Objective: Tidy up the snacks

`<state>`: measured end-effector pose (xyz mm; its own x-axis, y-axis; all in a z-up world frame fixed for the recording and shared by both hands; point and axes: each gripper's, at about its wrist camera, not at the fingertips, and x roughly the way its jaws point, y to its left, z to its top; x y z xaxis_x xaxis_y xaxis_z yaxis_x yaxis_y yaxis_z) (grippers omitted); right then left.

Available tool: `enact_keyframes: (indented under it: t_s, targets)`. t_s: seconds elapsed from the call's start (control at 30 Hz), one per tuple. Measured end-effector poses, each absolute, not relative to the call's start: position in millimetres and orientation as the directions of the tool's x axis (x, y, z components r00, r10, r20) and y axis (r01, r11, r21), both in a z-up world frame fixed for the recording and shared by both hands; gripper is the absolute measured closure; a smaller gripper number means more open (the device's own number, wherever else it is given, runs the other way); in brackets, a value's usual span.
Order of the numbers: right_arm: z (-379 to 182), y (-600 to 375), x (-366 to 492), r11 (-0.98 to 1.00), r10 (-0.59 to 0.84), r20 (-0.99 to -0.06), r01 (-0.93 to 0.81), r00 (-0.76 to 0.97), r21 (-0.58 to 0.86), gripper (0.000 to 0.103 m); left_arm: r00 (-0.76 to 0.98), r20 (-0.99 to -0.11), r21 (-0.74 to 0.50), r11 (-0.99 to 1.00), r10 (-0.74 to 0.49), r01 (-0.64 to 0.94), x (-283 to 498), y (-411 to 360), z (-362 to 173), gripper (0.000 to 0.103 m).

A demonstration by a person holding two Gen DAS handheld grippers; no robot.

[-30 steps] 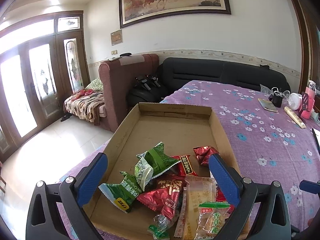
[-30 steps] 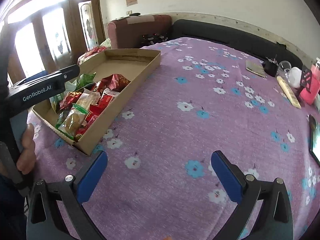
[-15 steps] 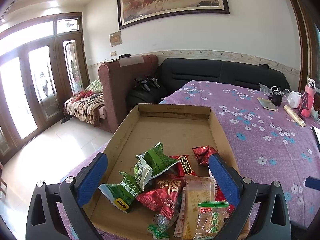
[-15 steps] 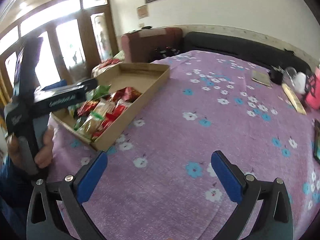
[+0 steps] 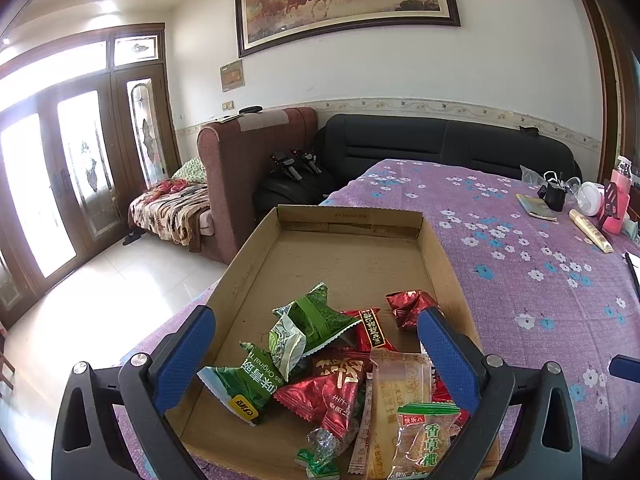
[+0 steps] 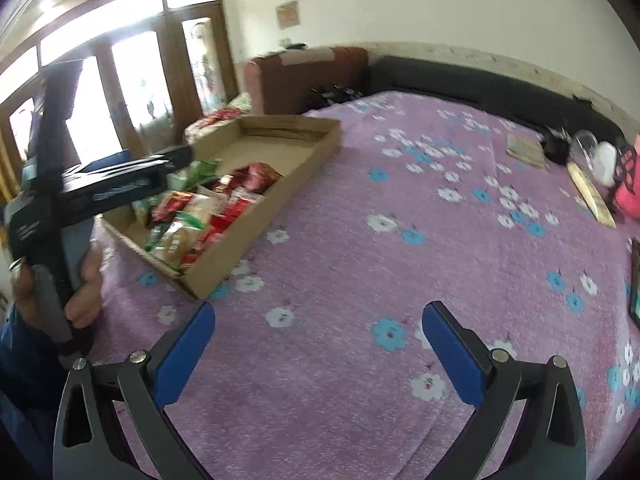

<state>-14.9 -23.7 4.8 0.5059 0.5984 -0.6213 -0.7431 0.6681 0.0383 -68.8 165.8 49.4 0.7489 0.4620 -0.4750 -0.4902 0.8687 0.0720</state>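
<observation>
Left gripper (image 5: pixel 316 344) is being held spread apart over the heaped snacks (image 5: pixel 340 376) in the cardboard box (image 5: pixel 348 256), probably to choose one. Right gripper (image 6: pixel 318 340) is being kept empty and apart above the purple tablecloth (image 6: pixel 440 240).
</observation>
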Motion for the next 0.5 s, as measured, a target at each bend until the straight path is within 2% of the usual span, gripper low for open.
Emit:
enact_keyframes:
  t_s: [0.5]
  targets:
    - [7.8, -21.1, -22.6, 0.651, 0.617, -0.597, -0.758, 0.513, 0.021, 0.0, 0.744, -0.48, 0.075, 0.867, 0.465, -0.493, -68.9, 165.5, 48.6, 0.001]
